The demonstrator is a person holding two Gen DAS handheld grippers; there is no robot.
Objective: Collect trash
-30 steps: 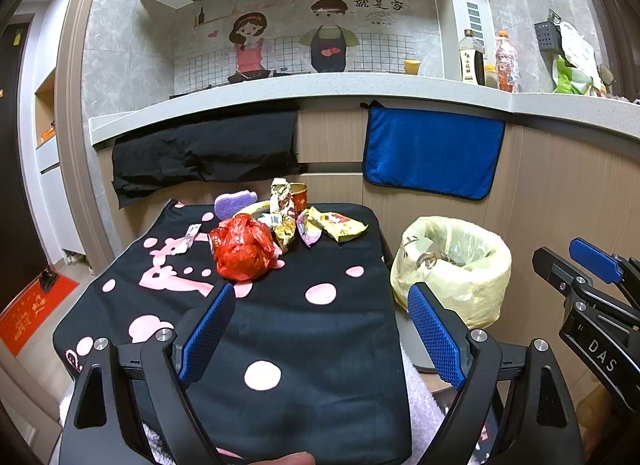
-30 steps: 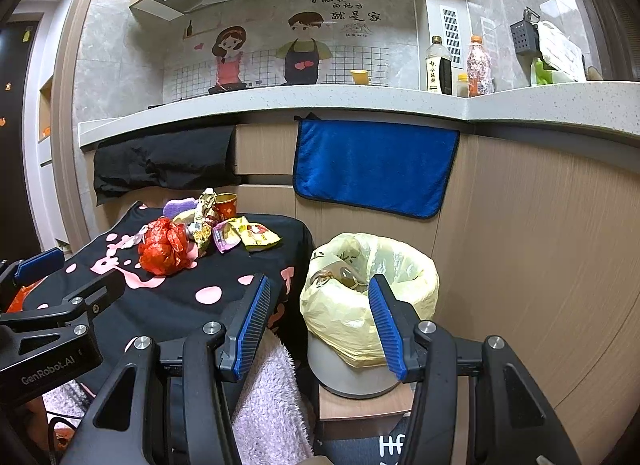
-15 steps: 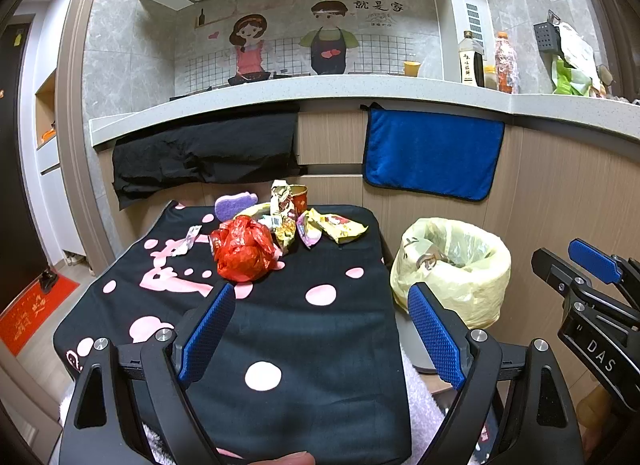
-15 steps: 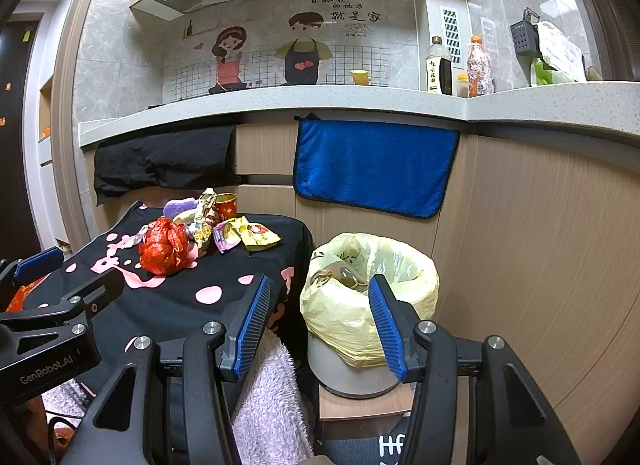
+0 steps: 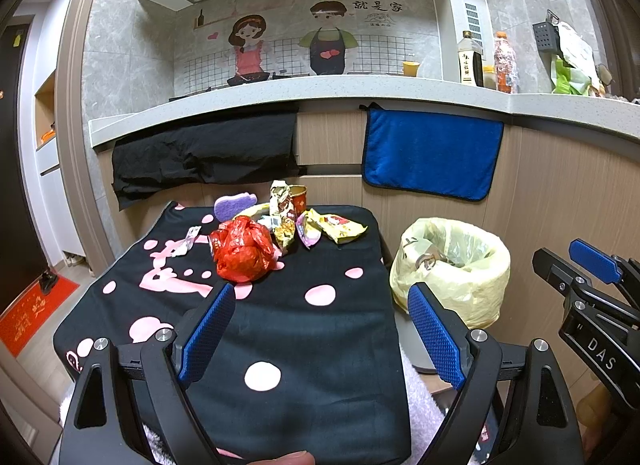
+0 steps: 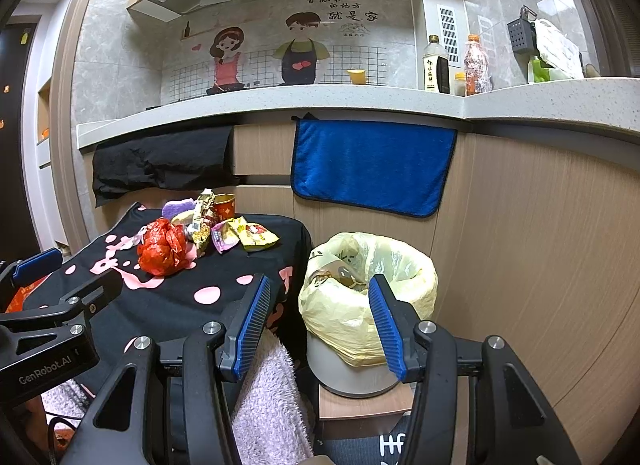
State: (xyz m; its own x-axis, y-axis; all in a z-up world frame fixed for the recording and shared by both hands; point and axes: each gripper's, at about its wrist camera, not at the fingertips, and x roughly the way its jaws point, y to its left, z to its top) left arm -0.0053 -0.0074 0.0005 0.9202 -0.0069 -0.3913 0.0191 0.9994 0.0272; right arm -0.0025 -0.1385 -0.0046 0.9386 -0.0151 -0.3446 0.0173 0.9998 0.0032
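Observation:
A pile of trash lies at the far end of a black, pink-dotted tablecloth (image 5: 300, 345): a crumpled red plastic bag (image 5: 242, 251) (image 6: 162, 247), yellow snack wrappers (image 5: 338, 227) (image 6: 256, 237), a red paper cup (image 5: 298, 197) and a purple sponge (image 5: 234, 205). To the right of the table stands a bin lined with a yellow bag (image 5: 452, 265) (image 6: 368, 293). My left gripper (image 5: 320, 293) hovers open over the near part of the cloth, well short of the pile. My right gripper (image 6: 318, 285) is open in front of the bin, holding nothing.
A blue towel (image 5: 430, 153) and a black cloth (image 5: 204, 153) hang from the counter behind the table. Bottles (image 5: 470, 61) stand on the counter. A fluffy pink towel (image 6: 268, 405) hangs at the table's near corner. A red mat (image 5: 32, 313) lies on the floor at left.

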